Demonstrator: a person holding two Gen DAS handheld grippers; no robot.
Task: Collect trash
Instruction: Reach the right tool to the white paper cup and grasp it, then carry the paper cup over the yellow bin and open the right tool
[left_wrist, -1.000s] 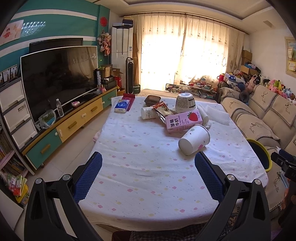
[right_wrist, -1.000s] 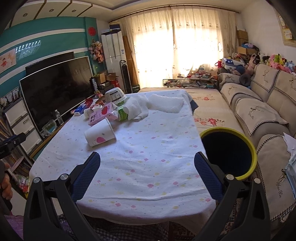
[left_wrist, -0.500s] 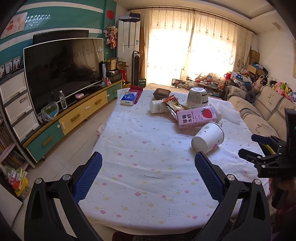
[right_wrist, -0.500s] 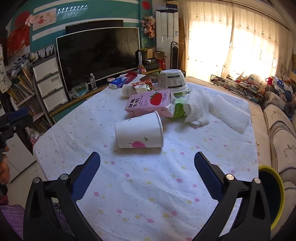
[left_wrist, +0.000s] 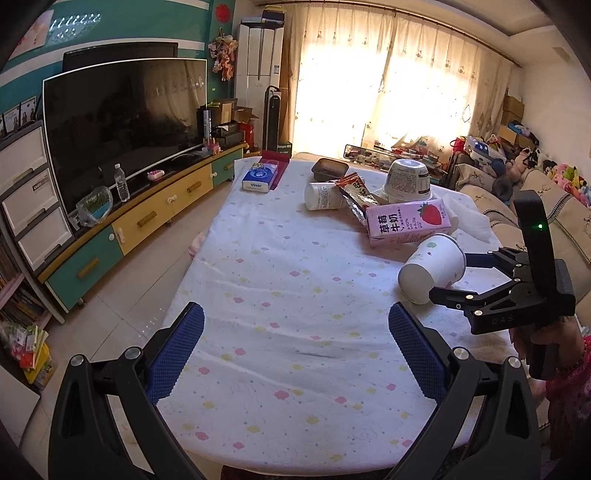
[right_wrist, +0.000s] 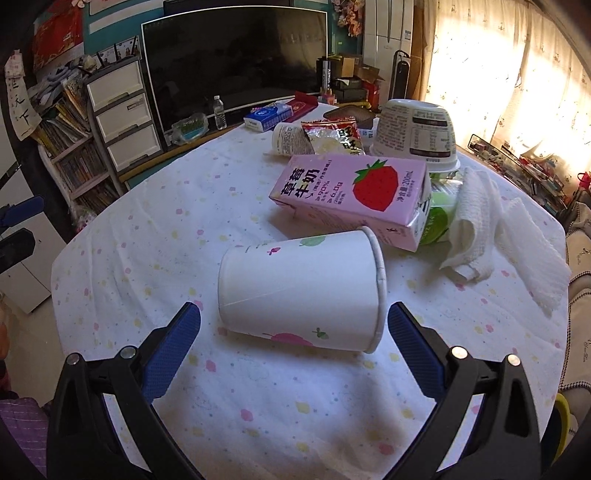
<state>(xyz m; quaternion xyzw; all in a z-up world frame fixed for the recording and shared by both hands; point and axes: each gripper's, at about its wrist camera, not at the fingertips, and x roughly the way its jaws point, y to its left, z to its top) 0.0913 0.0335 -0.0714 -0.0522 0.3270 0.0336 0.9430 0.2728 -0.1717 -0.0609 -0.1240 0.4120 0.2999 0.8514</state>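
Tipped white paper cup with fruit print (right_wrist: 301, 291), centre frame on the worktop, is judged light and crushable, best pinched mid-wall by the right gripper (right_wrist: 294, 345), jaws spread; left gripper (left_wrist: 295, 345) jaws likewise spread, empty.

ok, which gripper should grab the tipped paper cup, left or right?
Right. The right gripper is open with the paper cup lying just ahead between its fingers. The left gripper is open over bare tablecloth, with the cup off to its right.
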